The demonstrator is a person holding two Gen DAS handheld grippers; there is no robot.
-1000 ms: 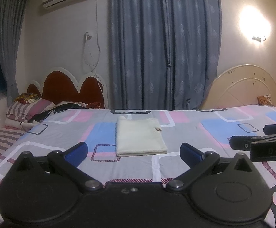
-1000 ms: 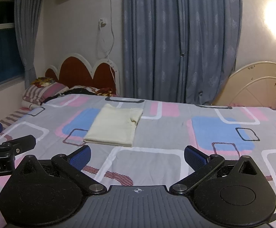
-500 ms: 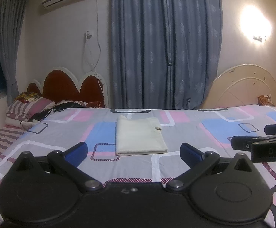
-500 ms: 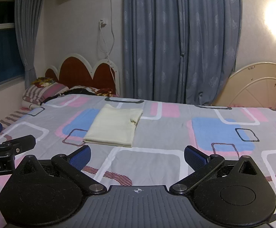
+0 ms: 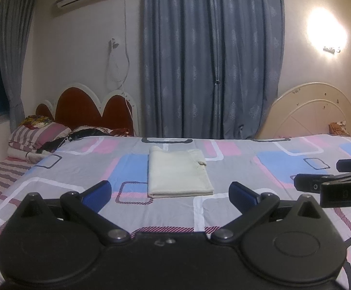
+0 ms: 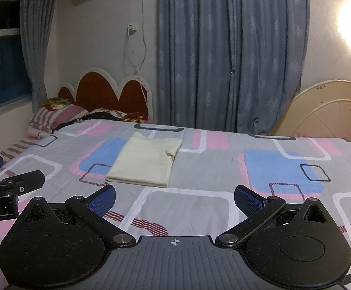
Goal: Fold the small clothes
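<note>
You hold the left gripper [image 5: 170,194] above the near edge of the bed [image 5: 236,169], its two blue fingers [image 5: 97,193] spread wide with nothing between them. The right gripper [image 6: 174,198] is the same: released, its blue fingers [image 6: 248,200] far apart and empty. Both are well apart from the folded cream garment [image 5: 179,175], which lies flat on the patterned bedsheet, in front of the grippers and toward the grey-blue curtain [image 5: 211,55]. The garment [image 6: 146,162] is a neat rectangle, with a small fold of cloth showing at its far right corner. It rests partly on a blue patch of the sheet. From the left wrist view you see the tip of the right gripper [image 5: 330,181] at the right side of the garment, near but not touching it. A red headboard [image 5: 88,108] stands far left of the garment.
</note>
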